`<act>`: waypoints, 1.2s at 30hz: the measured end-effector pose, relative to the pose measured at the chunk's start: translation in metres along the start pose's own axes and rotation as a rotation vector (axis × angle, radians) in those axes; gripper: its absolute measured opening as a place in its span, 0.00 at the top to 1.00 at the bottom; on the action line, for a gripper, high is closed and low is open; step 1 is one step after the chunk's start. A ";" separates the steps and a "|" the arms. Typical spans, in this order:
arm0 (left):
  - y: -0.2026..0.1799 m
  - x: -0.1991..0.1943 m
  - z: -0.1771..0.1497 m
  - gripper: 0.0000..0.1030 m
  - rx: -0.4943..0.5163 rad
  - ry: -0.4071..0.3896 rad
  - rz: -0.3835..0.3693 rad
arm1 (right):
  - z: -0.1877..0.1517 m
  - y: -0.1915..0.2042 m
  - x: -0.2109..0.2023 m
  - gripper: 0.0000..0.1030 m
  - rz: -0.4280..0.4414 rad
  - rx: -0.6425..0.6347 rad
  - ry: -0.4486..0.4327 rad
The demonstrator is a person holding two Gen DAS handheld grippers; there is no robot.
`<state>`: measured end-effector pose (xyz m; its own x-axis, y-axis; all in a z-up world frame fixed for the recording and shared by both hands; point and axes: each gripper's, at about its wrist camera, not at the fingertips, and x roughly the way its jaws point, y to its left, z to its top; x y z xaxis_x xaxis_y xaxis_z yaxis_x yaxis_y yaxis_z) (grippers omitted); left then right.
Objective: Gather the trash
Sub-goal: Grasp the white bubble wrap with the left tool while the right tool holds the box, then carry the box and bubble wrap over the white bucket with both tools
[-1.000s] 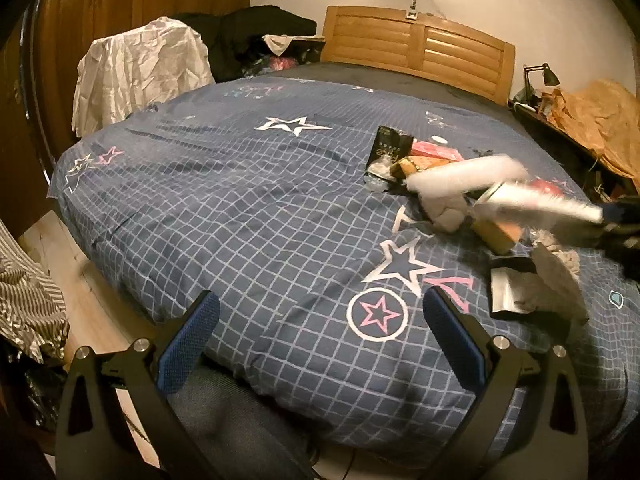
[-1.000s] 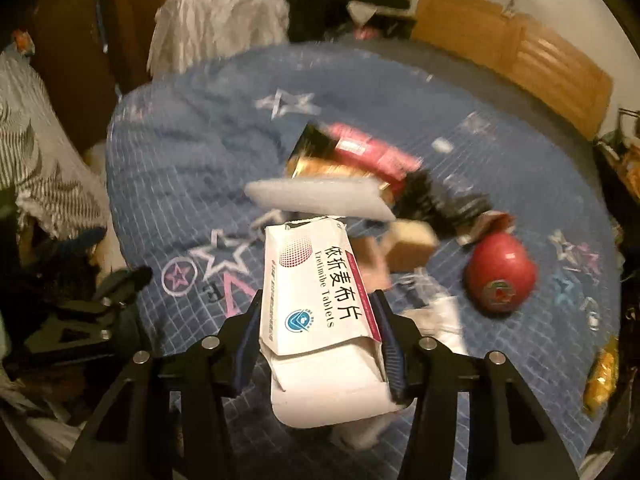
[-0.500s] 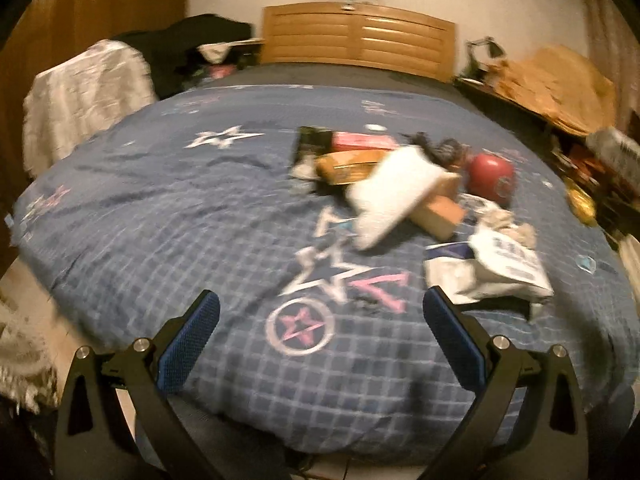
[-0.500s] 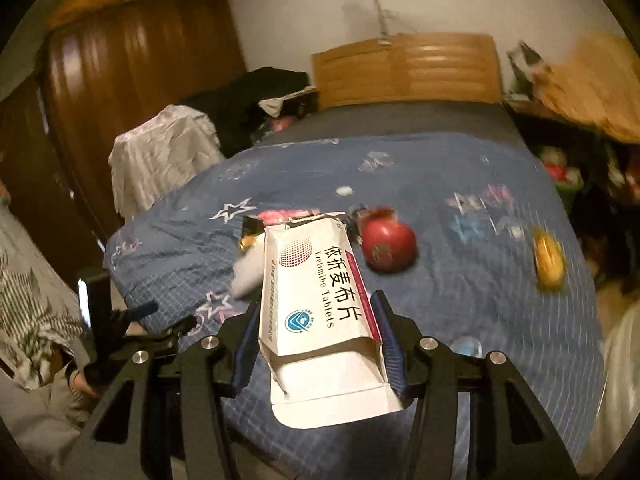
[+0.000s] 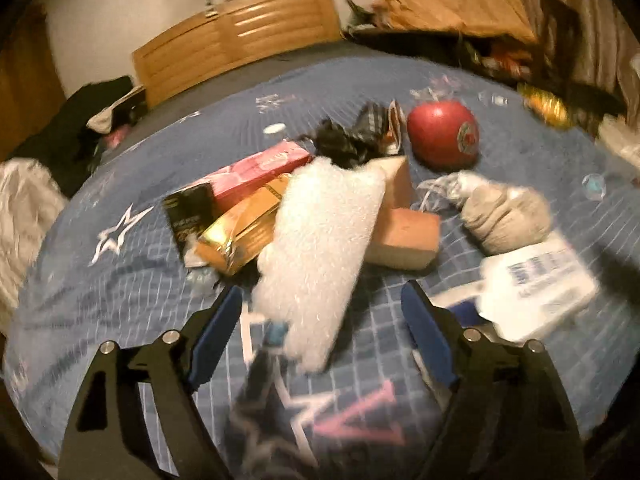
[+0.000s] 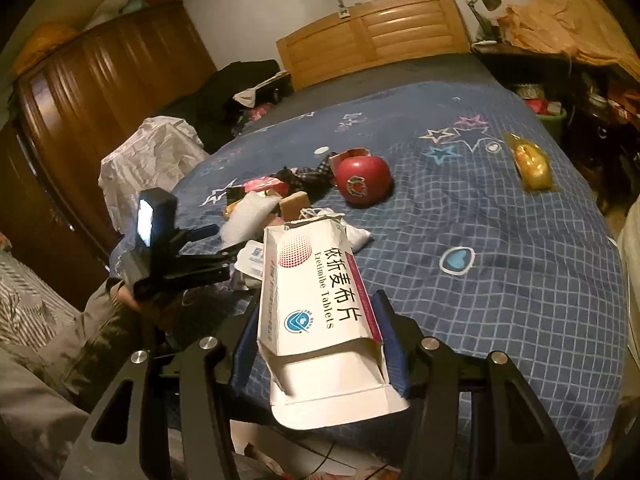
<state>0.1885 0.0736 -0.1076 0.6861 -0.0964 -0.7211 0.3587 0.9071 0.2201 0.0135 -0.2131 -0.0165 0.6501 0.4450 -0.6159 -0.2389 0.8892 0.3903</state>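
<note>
The right claw [image 6: 320, 344] is clamped on a white tablet box [image 6: 316, 300] at lower centre; the left claw [image 5: 320, 336], fingers apart, seemingly nears the foam sheet [image 5: 320, 248] at mid-frame on the bed [image 5: 120, 280], needing closure next.

I see a bed with a blue checked star-print cover [image 6: 500, 280]. Lying on it in one clump: white foam sheet [image 5: 320, 248], gold box [image 5: 240, 236], pink box [image 5: 260, 170], tan block [image 5: 404, 236], crumpled black wrapper [image 5: 344, 144]. Near them a red round ball [image 6: 362, 182]; well apart, a yellow packet [image 6: 530, 164].
</note>
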 end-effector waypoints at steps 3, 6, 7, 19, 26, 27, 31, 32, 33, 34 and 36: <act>0.006 0.013 0.006 0.43 -0.002 0.022 -0.015 | 0.001 -0.005 0.001 0.47 0.001 0.008 0.001; 0.013 0.017 0.009 0.56 -0.023 0.033 -0.030 | 0.001 -0.005 0.003 0.47 0.000 0.010 0.001; 0.014 0.015 0.009 0.56 -0.033 0.031 -0.030 | 0.000 -0.006 0.004 0.47 0.000 0.011 0.002; 0.019 -0.086 -0.025 0.56 -0.217 -0.059 0.052 | -0.007 -0.002 0.010 0.47 -0.033 -0.017 -0.064; -0.025 -0.120 -0.018 0.56 -0.304 -0.109 0.087 | -0.020 0.013 0.012 0.47 -0.115 -0.089 -0.112; -0.032 -0.122 -0.015 0.56 -0.305 -0.113 0.086 | -0.021 0.013 0.010 0.47 -0.119 -0.089 -0.120; -0.063 -0.128 0.001 0.56 -0.270 -0.142 0.096 | -0.022 0.005 -0.002 0.47 -0.144 -0.066 -0.158; -0.069 -0.128 0.005 0.56 -0.265 -0.144 0.090 | -0.022 0.001 -0.006 0.47 -0.153 -0.055 -0.168; -0.075 -0.127 0.008 0.56 -0.259 -0.144 0.087 | -0.023 -0.002 -0.009 0.47 -0.161 -0.050 -0.176; -0.083 -0.126 0.014 0.56 -0.249 -0.147 0.082 | -0.022 -0.004 -0.012 0.47 -0.169 -0.047 -0.182; -0.095 -0.124 0.025 0.56 -0.231 -0.152 0.071 | -0.019 -0.011 -0.023 0.47 -0.196 -0.039 -0.205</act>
<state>0.0850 -0.0111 -0.0232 0.7975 -0.0739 -0.5988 0.1650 0.9813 0.0987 -0.0127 -0.2306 -0.0201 0.8183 0.2364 -0.5240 -0.1191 0.9615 0.2478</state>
